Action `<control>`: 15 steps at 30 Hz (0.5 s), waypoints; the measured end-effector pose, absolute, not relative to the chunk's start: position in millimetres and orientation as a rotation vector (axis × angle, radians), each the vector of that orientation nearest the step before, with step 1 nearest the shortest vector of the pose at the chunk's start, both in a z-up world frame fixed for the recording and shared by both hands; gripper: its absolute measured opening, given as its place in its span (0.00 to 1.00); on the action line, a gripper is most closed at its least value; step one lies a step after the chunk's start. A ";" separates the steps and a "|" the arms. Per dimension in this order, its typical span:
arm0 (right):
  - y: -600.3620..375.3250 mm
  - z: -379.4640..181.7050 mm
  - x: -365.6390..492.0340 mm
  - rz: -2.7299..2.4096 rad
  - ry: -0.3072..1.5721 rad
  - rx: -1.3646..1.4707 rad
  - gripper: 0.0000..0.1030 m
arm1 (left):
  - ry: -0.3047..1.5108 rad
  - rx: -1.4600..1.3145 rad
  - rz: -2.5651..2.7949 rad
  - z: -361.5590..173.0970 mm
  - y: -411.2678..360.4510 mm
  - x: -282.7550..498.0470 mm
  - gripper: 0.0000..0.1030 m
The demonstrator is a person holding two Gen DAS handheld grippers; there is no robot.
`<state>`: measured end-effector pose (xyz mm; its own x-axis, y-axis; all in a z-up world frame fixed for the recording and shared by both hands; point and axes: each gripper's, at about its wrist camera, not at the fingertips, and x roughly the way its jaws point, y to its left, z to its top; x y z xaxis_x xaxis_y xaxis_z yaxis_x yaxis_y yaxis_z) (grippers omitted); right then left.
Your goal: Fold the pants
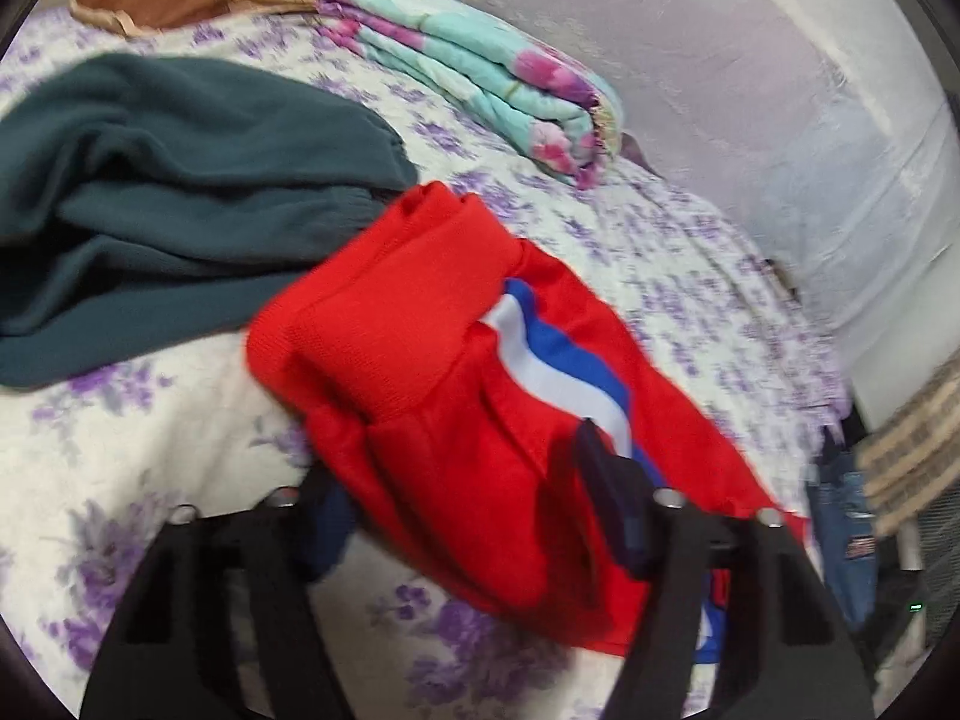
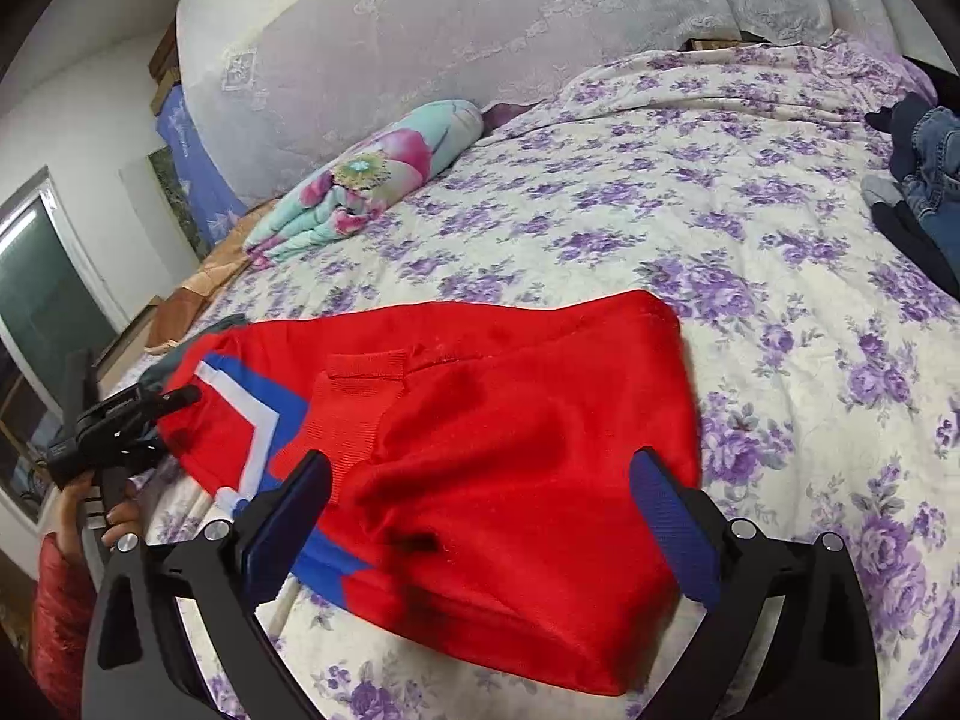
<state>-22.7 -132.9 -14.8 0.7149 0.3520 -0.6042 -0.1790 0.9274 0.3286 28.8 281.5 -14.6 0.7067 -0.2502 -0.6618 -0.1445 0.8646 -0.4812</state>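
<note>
Straddling folded red knit blue-and-white-striped pants (image 2: 510, 438) | right gripper (image 2: 480, 528) gaped wide, gripping nothing | left gripper (image 1: 462, 492) half-spread around cloth (hold unclear)

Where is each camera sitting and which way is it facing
Left wrist: on the left tool, facing down over red pants toward a teal garment; own fingers show.
Right wrist: on the open right tool, facing across the bed; left tool and a hand show.
Shared: pants, folded floral blanket.
</note>
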 end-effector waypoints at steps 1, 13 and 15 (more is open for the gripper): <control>-128.9 -15.1 -21.5 0.279 0.729 0.225 0.97 | 0.788 -0.499 -0.043 -12.1 276.9 27.3 0.52; -89.3 -25.1 -18.4 0.173 0.820 -0.084 0.97 | 0.695 -0.088 0.113 8.3 212.8 7.9 0.40; -89.0 -24.6 -18.3 0.172 0.816 -0.089 0.97 | 0.696 -0.088 0.125 4.7 212.8 6.7 0.43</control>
